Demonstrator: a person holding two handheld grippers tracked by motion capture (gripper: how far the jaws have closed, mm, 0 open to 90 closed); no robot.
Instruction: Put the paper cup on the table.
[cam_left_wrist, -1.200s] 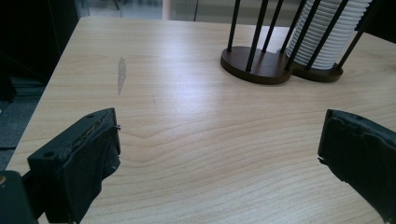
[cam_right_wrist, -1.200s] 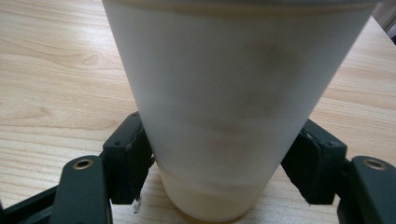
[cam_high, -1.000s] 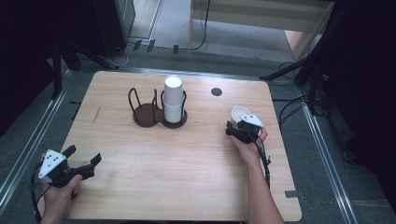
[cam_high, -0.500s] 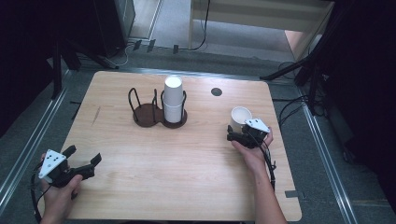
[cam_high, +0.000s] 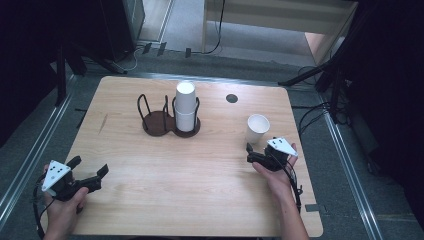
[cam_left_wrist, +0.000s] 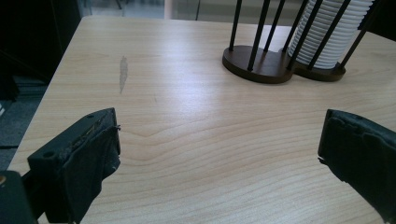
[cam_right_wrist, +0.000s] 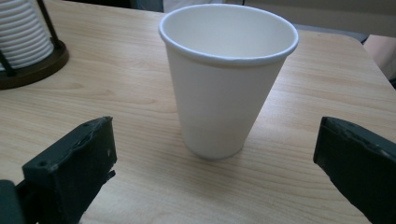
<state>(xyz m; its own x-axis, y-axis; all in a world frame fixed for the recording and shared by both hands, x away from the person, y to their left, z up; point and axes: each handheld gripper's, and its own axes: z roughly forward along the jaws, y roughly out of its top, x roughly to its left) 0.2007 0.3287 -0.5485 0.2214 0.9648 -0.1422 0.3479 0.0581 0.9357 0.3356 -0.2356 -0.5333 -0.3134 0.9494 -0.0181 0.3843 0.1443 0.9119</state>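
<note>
White paper cup (cam_right_wrist: 224, 84), dark brown holder (cam_high: 161, 122), pale wood-grain table (cam_high: 200, 190)

Left gripper view: cup stack (cam_left_wrist: 329, 32) cut off by the top edge, its base hidden behind the holder (cam_left_wrist: 280, 65) rim; right jaw runs off the frame's edge. Right gripper view: holder and stacked cups cropped at left, both jaws cropped at bottom. High view: forearms cut off at bottom.
</note>
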